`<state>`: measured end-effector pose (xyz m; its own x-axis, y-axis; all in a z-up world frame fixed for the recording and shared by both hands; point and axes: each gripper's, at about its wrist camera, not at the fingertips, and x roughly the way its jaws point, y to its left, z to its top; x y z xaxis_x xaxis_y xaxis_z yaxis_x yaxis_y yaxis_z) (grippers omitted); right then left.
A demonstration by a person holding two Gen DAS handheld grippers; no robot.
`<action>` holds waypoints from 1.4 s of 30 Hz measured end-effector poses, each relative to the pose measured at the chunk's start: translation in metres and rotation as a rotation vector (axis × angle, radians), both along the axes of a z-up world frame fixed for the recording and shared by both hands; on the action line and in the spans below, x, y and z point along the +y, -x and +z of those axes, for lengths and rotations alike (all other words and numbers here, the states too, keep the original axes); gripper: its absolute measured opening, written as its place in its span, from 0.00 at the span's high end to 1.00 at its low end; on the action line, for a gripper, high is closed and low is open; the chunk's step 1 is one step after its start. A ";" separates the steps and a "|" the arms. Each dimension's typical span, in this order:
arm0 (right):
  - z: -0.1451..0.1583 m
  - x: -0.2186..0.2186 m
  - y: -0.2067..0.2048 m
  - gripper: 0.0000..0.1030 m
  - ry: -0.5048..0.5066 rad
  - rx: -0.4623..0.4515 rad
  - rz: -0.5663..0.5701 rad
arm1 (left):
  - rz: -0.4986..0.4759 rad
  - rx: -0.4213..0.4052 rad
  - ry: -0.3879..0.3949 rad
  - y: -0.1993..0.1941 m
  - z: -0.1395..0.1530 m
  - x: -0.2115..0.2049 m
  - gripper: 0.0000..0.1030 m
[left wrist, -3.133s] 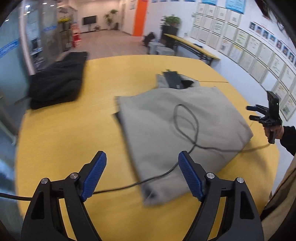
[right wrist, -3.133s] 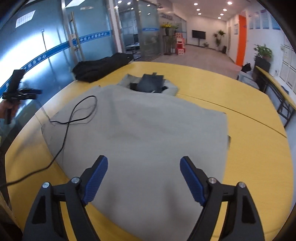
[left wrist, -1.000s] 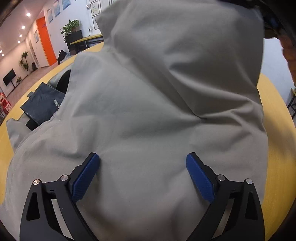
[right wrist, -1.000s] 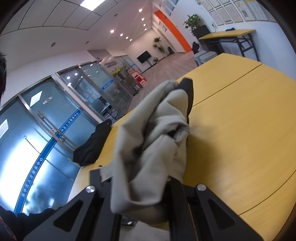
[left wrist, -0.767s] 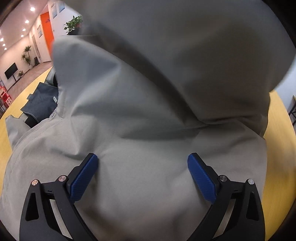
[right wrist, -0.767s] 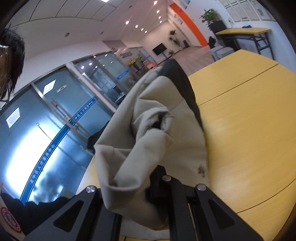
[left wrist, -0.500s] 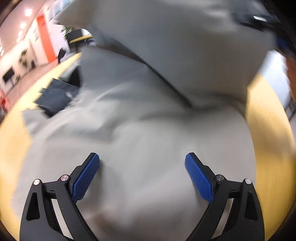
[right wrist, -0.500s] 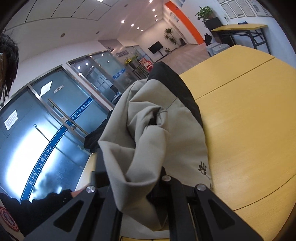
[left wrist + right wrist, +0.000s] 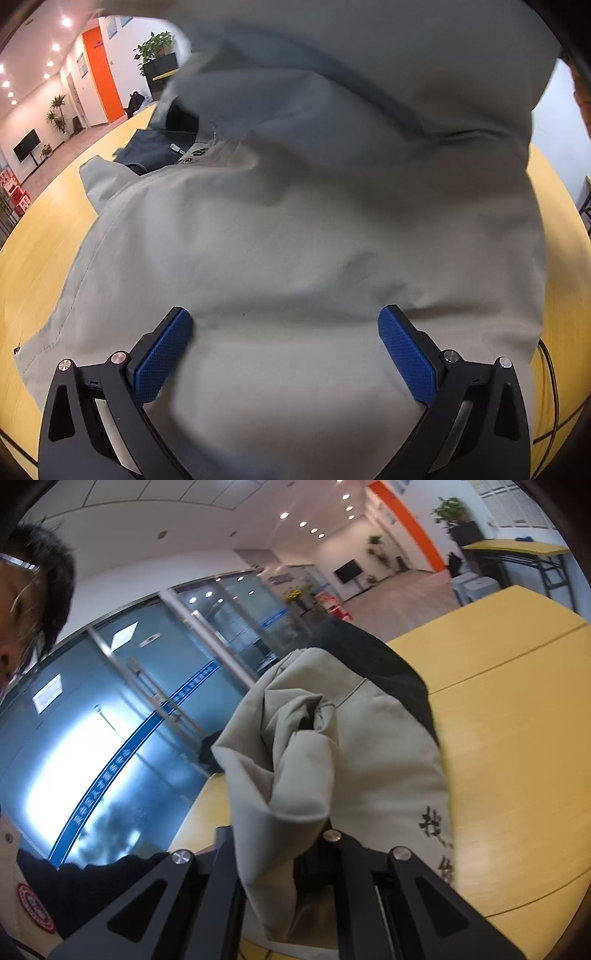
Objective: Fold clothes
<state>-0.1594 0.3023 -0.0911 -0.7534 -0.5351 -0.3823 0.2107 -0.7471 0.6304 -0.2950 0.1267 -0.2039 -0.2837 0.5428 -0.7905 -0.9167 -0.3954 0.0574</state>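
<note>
A grey jacket (image 9: 295,240) lies on the yellow table (image 9: 40,229) and fills the left wrist view. Its dark lining and collar (image 9: 155,151) show at the far left. My left gripper (image 9: 284,343) is open, its blue pads resting low over the cloth, holding nothing. My right gripper (image 9: 280,853) is shut on a bunched edge of the same jacket (image 9: 314,760) and holds it up above the table. That lifted part hangs over the upper right of the left wrist view (image 9: 406,48). The right fingertips are hidden by the cloth.
A black cable (image 9: 550,373) runs along the table at the right of the jacket. A dark garment (image 9: 214,749) lies on the far side of the table behind the lifted cloth. The person's head (image 9: 26,602) and sleeve (image 9: 85,890) are at the left.
The right gripper has swung the lifted jacket edge a little further over. The left gripper has drawn back slightly, so more of the flat jacket and table shows.
</note>
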 end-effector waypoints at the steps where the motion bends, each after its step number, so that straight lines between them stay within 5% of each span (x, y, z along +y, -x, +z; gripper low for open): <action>1: -0.002 -0.006 0.000 0.96 0.005 -0.005 0.015 | -0.003 -0.005 -0.001 -0.001 0.001 0.002 0.00; 7: -0.020 -0.048 0.001 0.96 0.020 -0.051 0.116 | -0.028 -0.020 -0.006 0.003 0.005 -0.003 0.02; 13: -0.036 -0.083 0.004 0.96 0.017 -0.068 0.203 | 0.015 0.016 -0.069 -0.010 0.051 -0.078 0.08; 23: -0.075 -0.166 0.013 0.96 -0.258 -0.095 0.286 | 0.386 0.094 -0.198 -0.088 0.194 -0.252 0.06; 30: -0.028 -0.178 0.016 0.96 -0.219 0.043 0.261 | 0.537 0.156 -0.272 -0.136 0.264 -0.304 0.00; 39: -0.103 -0.265 0.025 0.96 -0.410 -0.048 0.400 | 0.283 0.055 -0.158 -0.086 0.179 -0.230 0.00; 42: -0.115 -0.285 0.018 0.95 -0.537 -0.020 0.426 | 0.164 0.063 -0.202 -0.062 0.162 -0.186 0.00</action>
<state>-0.1776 0.0177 -0.2065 -0.5093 -0.5154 -0.6892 0.5476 -0.8119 0.2026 -0.2331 -0.0589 -0.0419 -0.4257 0.6308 -0.6488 -0.8367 -0.5474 0.0168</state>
